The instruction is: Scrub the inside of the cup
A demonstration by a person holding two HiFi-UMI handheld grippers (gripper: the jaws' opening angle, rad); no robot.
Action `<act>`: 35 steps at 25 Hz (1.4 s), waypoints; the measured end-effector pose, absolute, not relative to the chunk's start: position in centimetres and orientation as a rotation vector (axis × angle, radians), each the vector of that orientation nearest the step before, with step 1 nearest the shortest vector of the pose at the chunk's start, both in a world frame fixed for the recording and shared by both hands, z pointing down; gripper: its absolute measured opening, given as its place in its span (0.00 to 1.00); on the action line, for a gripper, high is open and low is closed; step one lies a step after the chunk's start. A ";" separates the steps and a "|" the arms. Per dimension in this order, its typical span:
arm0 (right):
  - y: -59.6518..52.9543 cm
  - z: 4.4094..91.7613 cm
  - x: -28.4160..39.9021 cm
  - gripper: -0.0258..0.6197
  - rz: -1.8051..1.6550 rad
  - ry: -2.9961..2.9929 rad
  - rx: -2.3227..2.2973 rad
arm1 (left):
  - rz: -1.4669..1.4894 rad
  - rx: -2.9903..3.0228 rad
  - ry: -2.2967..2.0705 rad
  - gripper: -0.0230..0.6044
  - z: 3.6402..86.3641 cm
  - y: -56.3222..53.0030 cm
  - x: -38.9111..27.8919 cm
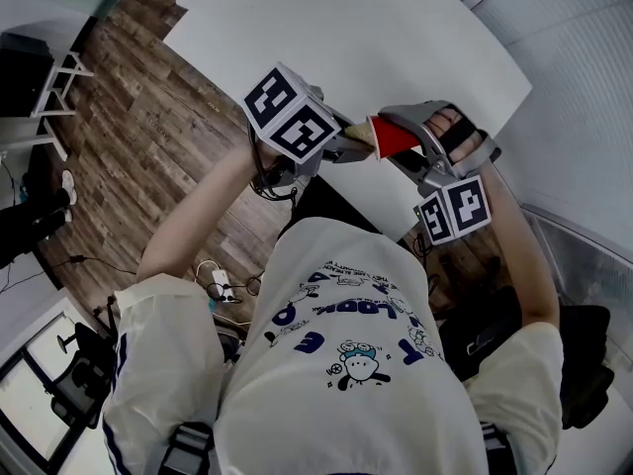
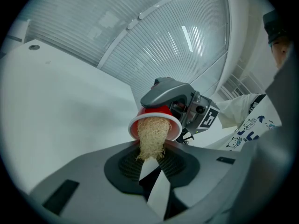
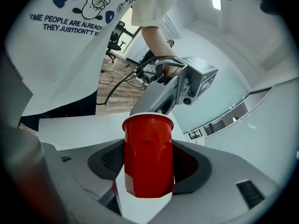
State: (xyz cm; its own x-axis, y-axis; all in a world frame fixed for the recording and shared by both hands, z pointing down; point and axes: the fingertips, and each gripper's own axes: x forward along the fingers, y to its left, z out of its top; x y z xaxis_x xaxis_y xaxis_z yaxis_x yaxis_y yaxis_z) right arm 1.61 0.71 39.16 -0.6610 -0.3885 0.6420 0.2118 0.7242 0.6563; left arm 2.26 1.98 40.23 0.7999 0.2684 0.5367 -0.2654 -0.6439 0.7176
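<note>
Left tool on loofah inside red cup, loofah hidden from head view

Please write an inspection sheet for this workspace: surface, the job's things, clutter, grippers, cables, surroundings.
Surface: white table.
Job's things: red cup held in the air above the table; fibrous scrubber with its end inside the cup's mouth.
Clutter: nothing seen.
Grippers: left gripper shut on the scrubber; right gripper shut on the cup.
Cables: cables lie on the floor beside the person.
Surroundings: wood floor; chair.
</note>
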 end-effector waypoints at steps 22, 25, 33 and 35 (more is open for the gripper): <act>-1.4 38.7 5.2 0.48 -0.758 -2.147 0.317 | 0.780 2.110 -0.070 0.20 40.6 1.5 0.8; -1.9 38.6 5.9 0.48 -0.721 -2.160 0.366 | 0.806 2.123 -0.090 0.20 40.8 1.3 0.5; -3.8 36.7 7.3 0.48 -0.522 -2.285 0.566 | 0.804 2.146 -0.144 0.20 40.7 0.5 0.1; -4.3 36.2 7.4 0.48 -0.470 -2.326 0.615 | 0.780 2.169 -0.175 0.20 40.3 -0.2 0.1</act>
State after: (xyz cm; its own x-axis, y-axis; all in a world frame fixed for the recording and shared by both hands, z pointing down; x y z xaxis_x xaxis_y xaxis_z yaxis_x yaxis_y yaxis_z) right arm 7.36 -4.27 36.25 -0.6599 -0.5439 0.5184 -0.2997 0.8232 0.4822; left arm 0.06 -0.18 40.34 0.7995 0.1306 0.5863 -0.3679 -0.6651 0.6498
